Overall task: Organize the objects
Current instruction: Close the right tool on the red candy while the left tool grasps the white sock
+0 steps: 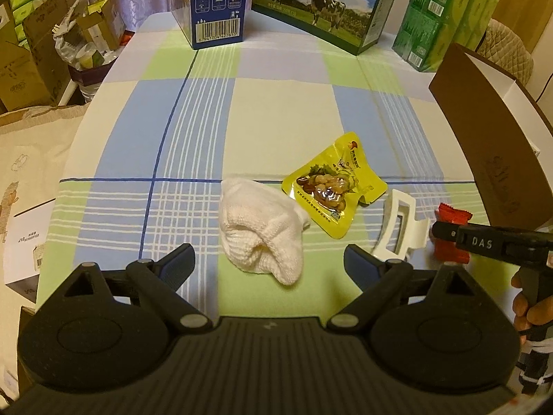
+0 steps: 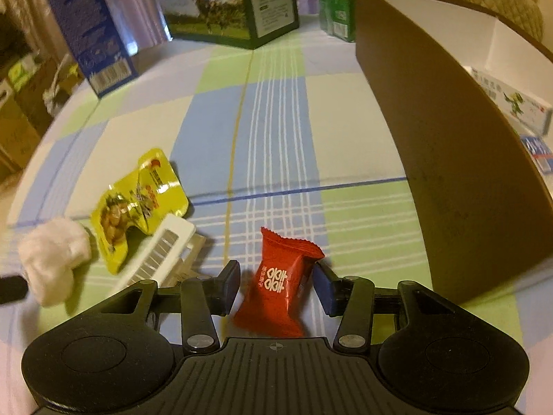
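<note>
Red candy packet [image 2: 280, 285] is the thing in play right now, sitting on the checked tablecloth [image 2: 221, 131] toward the table's right edge, just in front of the tall brown box [image 2: 449, 131]. The right gripper [image 2: 276, 285] has it straddled, pads either side of the packet's middle, though I can't tell if it's actually pinched yet or just closing in. My guess is it weighs next to nothing, crinkly and a bit slick, so squeezing across the padded middle rather than the flat crimped ends looks like the safe bet. Just to its left are a white hair clip [image 2: 162, 252], stiff plastic, then a yellow snack pouch [image 2: 134, 204], then a balled-up white sock [image 1: 259, 231], soft and easy to grab anywhere. The left gripper [image 1: 269, 263] is spread wide with nothing in it, hovering right over the sock near the table's front edge. The brown box is open on top with a white inside, and a couple of small printed cartons [image 2: 515, 103] are already lying in there. Milk cartons and green tissue packs line the far edge.
</note>
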A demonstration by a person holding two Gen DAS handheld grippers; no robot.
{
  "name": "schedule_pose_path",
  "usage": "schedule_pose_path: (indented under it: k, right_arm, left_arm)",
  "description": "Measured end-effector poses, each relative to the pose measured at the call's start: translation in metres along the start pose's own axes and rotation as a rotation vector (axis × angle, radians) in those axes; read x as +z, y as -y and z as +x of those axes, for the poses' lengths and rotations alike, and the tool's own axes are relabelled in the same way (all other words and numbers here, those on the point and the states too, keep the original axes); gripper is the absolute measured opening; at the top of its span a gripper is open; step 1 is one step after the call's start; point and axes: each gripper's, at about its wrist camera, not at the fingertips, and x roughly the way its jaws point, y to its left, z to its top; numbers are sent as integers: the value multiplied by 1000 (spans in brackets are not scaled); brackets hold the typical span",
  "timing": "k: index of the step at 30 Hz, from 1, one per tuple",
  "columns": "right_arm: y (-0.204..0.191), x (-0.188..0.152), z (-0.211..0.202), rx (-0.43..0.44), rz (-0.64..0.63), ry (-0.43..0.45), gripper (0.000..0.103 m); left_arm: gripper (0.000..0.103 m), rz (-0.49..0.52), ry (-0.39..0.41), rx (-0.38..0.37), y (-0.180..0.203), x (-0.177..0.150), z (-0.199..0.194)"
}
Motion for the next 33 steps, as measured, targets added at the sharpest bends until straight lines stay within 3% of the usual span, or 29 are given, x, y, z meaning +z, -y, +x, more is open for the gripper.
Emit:
schedule_pose_path:
  k: [5, 9, 23, 29, 33]
  right_arm:
    - [-8, -6, 3, -34, -133, 8, 33]
    - [-3, -7, 2, -25, -160, 10, 25]
    - [2, -8, 1, -3, -192, 11, 25]
    - [3, -8, 1, 2, -204, 15, 25]
    - [3, -9, 1, 2, -208, 18, 25]
  left_arm:
    - [91, 21, -8, -11, 1, 4, 8]
    - [91, 34, -17, -14, 2, 9, 18]
    - [90, 70, -69, 22, -7, 20, 61]
    - [76, 73, -84, 3, -9, 19, 71]
    - [60, 87, -77, -19, -6, 18, 71]
